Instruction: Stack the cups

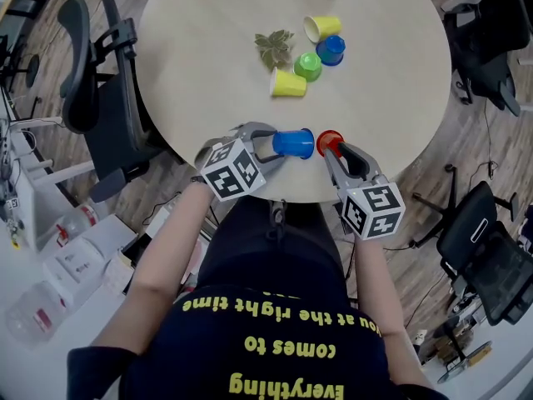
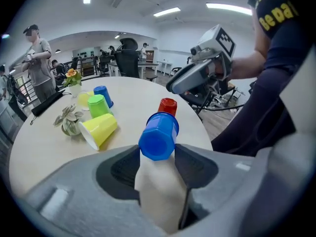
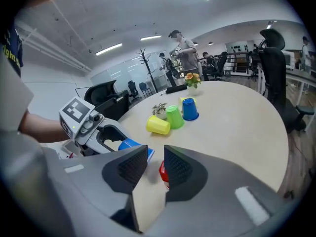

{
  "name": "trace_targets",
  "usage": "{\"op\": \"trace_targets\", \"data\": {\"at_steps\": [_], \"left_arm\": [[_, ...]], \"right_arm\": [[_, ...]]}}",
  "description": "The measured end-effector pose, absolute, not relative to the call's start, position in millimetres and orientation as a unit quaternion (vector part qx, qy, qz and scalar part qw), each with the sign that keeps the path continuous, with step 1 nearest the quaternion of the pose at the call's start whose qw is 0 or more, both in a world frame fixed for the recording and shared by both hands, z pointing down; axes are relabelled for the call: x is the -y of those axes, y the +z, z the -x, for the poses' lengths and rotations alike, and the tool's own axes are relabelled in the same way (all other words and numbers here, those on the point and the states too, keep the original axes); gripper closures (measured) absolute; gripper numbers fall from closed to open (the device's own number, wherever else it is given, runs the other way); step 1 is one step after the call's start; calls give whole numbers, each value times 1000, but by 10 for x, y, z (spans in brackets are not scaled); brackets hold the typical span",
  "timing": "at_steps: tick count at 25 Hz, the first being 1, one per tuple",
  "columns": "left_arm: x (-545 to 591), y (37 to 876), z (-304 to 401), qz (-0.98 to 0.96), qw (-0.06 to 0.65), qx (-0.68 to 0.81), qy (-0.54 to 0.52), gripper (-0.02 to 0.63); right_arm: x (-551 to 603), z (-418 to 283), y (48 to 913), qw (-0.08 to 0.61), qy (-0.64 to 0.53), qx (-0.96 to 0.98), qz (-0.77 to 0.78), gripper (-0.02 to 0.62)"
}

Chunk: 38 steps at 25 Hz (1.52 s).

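My left gripper (image 1: 275, 146) is shut on a blue cup (image 1: 293, 143), held on its side near the table's front edge. In the left gripper view its base (image 2: 159, 135) faces the camera between the jaws. A red cup (image 1: 330, 140) stands upside down just right of it, also seen as the red cup (image 2: 168, 106) beyond the blue one. My right gripper (image 1: 331, 152) is open beside the red cup; its jaws (image 3: 155, 157) hold nothing, and the red cup (image 3: 162, 172) peeks out behind the right jaw.
Further back on the round table (image 1: 208, 73) are a lying yellow cup (image 1: 288, 82), a green cup (image 1: 307, 66), a second blue cup (image 1: 331, 50), another yellow cup (image 1: 321, 27) and a small plant (image 1: 275, 47). Office chairs (image 1: 92, 82) stand around the table.
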<state>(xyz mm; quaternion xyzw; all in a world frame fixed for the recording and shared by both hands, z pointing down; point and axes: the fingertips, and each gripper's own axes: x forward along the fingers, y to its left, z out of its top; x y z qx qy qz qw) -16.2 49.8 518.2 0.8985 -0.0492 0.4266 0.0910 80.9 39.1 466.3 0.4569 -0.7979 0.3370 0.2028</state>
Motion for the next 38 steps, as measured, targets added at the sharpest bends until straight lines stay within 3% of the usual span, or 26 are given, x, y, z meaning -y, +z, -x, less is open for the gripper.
{"op": "trace_targets", "data": {"at_steps": [14, 38], "left_arm": [[-499, 5367, 117, -850, 34, 38, 524, 379], [-521, 5232, -94, -870, 67, 43, 486, 379]], "right_arm": [[-454, -1123, 4921, 271, 299, 781, -476, 424], [-369, -1023, 5059, 298, 295, 784, -457, 388]]}}
